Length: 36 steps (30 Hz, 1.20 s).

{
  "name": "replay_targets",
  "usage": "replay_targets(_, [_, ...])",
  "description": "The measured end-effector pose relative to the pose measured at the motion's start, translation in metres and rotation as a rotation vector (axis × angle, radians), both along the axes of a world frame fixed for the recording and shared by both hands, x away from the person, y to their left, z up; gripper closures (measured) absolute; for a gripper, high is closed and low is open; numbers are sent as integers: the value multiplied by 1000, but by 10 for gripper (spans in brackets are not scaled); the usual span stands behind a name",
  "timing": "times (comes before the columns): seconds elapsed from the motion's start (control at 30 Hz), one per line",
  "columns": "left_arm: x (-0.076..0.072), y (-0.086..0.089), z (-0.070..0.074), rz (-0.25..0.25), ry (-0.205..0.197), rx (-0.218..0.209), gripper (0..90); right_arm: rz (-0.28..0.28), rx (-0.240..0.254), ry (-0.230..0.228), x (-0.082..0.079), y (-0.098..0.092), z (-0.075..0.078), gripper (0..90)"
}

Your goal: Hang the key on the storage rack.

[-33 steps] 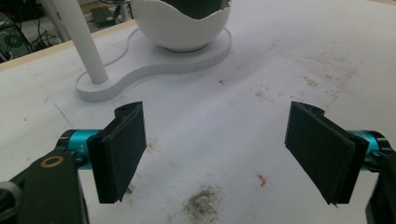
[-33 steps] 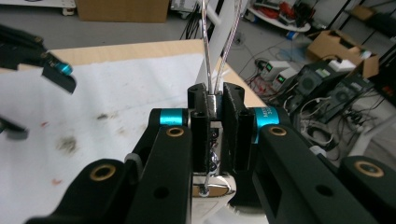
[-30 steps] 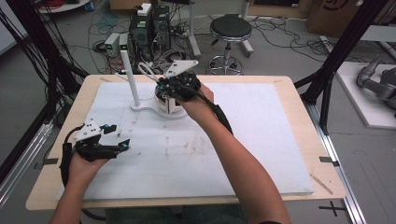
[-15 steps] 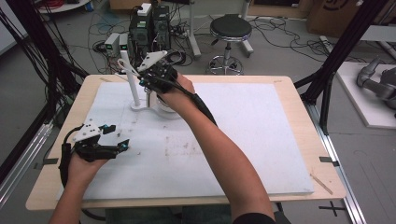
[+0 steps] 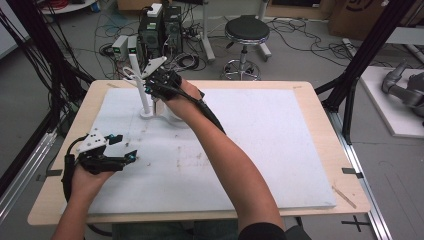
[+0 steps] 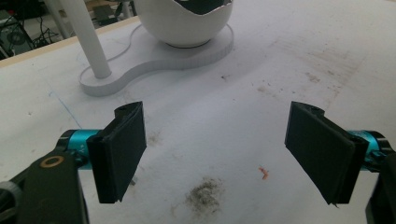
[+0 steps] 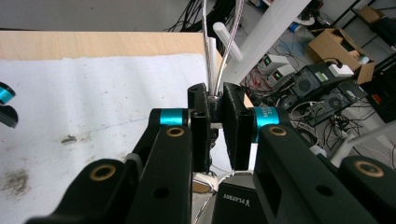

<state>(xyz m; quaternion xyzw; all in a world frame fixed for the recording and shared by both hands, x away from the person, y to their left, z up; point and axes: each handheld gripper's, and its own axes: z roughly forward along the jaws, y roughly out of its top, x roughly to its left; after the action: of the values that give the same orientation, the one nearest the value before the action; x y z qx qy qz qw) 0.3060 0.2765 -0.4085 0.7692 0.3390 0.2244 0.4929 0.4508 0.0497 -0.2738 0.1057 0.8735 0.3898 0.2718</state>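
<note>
**Shiny loop by the white post**

High view: my right tongs (image 5: 159,80) are at the far left. They have moved left to the white post (image 5: 141,85). My left tongs (image 5: 125,147) wait near me.

Left gripper view: they stand wide apart, empty.

Right gripper view: my right tongs are clamped on the thin metal loop (image 7: 206,51). It looks light, stiff and slippery, so I hold its low neck.

The thin looped silver wire piece (image 7: 219,46) shines like polished metal, smooth and glossy. The right tongs (image 7: 215,122) pinching it are matt black plastic with anodised blue metal collars and brass-looking rivets; the left tongs (image 6: 224,154) carry dull, rubbery black pads. The white post-and-bowl stand (image 6: 154,60) looks like smooth matt plastic. The white sheet (image 5: 280,150) over the pale wooden counter (image 5: 350,200) is soft, fibrous and stained with grey smudges.
</note>
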Motion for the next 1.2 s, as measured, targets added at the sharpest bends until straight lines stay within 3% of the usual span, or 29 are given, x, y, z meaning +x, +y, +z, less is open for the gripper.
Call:
replay_targets(0.47, [-1,0,0,-1,2,5,206,-19,-46,1,10,11,-10,827])
replay_targets(1.0, [0,4,-3,7,11,-2,206,-50,-77,43,26,14,-27,819])
replay_targets(1.03, [0,4,-3,7,12,-3,206,-54,-77,36,25,14,-27,781])
replay_targets(1.1, [0,4,-3,3,10,4,206,-71,-49,23,24,13,-27,594])
replay_targets(1.2, [0,2,-2,-1,7,1,206,-84,-38,5,21,11,-25,540])
